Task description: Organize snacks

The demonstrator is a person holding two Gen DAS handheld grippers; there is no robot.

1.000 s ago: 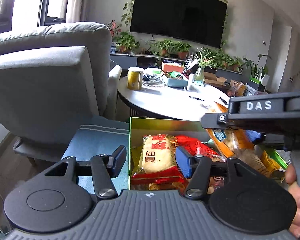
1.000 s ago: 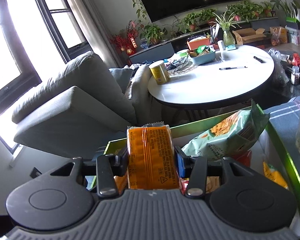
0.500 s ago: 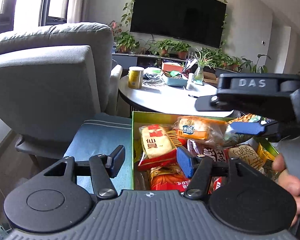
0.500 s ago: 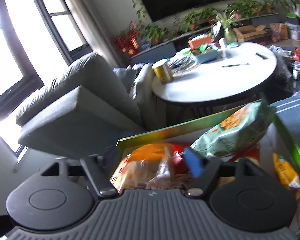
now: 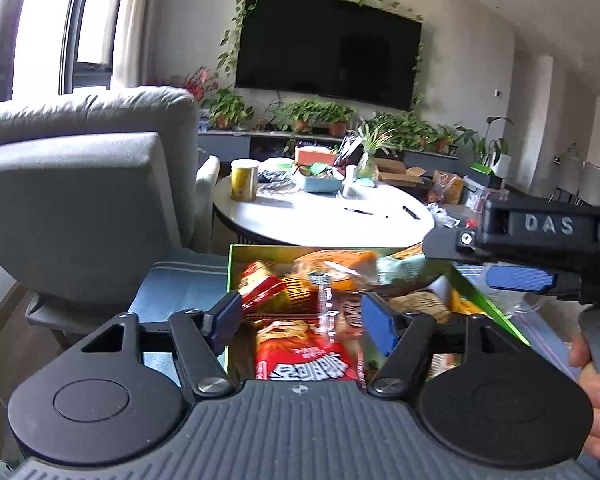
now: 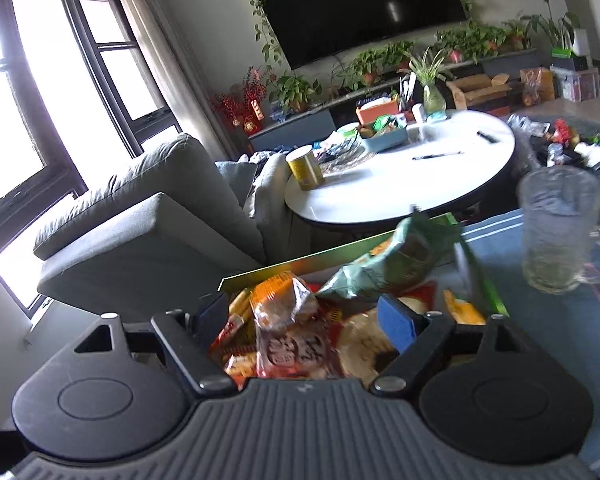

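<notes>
A green cardboard box (image 5: 230, 268) (image 6: 284, 270) full of snack packets sits on a blue striped cloth. An orange packet of bread (image 5: 334, 266) (image 6: 282, 300) lies loose on top of the heap, beside a green crisp bag (image 6: 396, 256). Below it lie a red packet (image 5: 308, 360) and a dark brown wrapped cake (image 6: 294, 346). My left gripper (image 5: 300, 318) hovers over the box's near edge, its jaws opening with nothing gripped. My right gripper (image 6: 304, 316) (image 5: 460, 262) is open above the heap and touches no packet.
A clear glass mug (image 6: 560, 228) stands on the cloth right of the box. A grey armchair (image 5: 80, 200) is at the left. Beyond the box is a round white table (image 5: 320, 216) with a yellow tin (image 5: 244, 180), pens and a blue tray.
The right gripper let go of the orange packet, which tipped over and now lies in the box. Both grippers drew back and rose a little. The left jaws spread wider.
</notes>
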